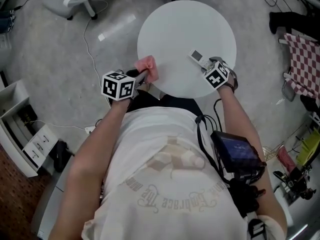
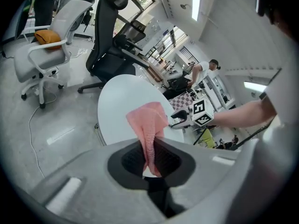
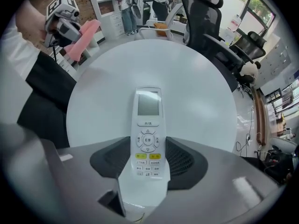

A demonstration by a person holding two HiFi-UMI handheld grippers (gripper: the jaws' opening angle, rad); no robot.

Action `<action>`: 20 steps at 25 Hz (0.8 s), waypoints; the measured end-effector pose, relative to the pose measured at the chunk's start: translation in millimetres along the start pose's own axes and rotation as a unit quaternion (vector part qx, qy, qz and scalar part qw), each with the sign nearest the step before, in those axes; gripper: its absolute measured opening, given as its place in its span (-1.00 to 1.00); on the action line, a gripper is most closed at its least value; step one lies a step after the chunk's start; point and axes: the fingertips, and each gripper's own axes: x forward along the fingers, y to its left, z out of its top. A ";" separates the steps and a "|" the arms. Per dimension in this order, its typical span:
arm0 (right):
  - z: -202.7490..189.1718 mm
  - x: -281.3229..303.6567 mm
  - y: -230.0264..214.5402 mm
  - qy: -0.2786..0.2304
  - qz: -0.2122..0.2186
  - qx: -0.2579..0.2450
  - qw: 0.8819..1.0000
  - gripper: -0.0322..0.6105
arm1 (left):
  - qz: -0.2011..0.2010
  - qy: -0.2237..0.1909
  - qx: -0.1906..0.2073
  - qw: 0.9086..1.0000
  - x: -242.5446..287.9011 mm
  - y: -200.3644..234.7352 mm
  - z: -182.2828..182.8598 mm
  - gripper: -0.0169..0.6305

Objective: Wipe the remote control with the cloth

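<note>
The left gripper [image 2: 150, 158] was clamped on the pink cloth [image 2: 148, 120]. Its two dark jaws pressed in on a narrow fold of the fabric, and the rest of the cloth rose ahead of the jaws in a loose, bunched flap. In the head view, that gripper hung at the near edge of the round white table [image 1: 185, 29], with the cloth just over the rim.

The right gripper [image 3: 148, 161] was closed on the white remote control [image 3: 147, 129], its jaws gripping the lower, button end from either side. The remote's screen end stuck straight out ahead of the jaws, face up, above the tabletop. Whether the remote touched the table could not be told.

From the right gripper, the left gripper and its cloth lay ahead and to the left, well apart from the remote. From the left gripper, the right one showed ahead and to the right. Beyond the table, ahead of the left gripper, stood a black office chair [image 2: 105, 36] and, further left, a white chair [image 2: 39, 55]
</note>
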 end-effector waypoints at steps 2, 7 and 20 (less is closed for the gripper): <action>-1.8 0.6 -2.6 0.002 -0.001 0.003 1.000 -0.15 | -0.001 0.002 0.004 1.000 3.4 -3.7 0.8 -0.90; 2.2 -5.3 0.4 0.000 -0.010 0.008 1.000 -0.16 | -0.011 0.006 0.020 1.000 2.8 -12.4 5.6 -0.90; 43.7 -88.3 17.7 -0.308 0.109 0.336 0.883 -0.16 | -0.124 -0.008 0.050 0.991 11.7 -51.7 38.5 -0.90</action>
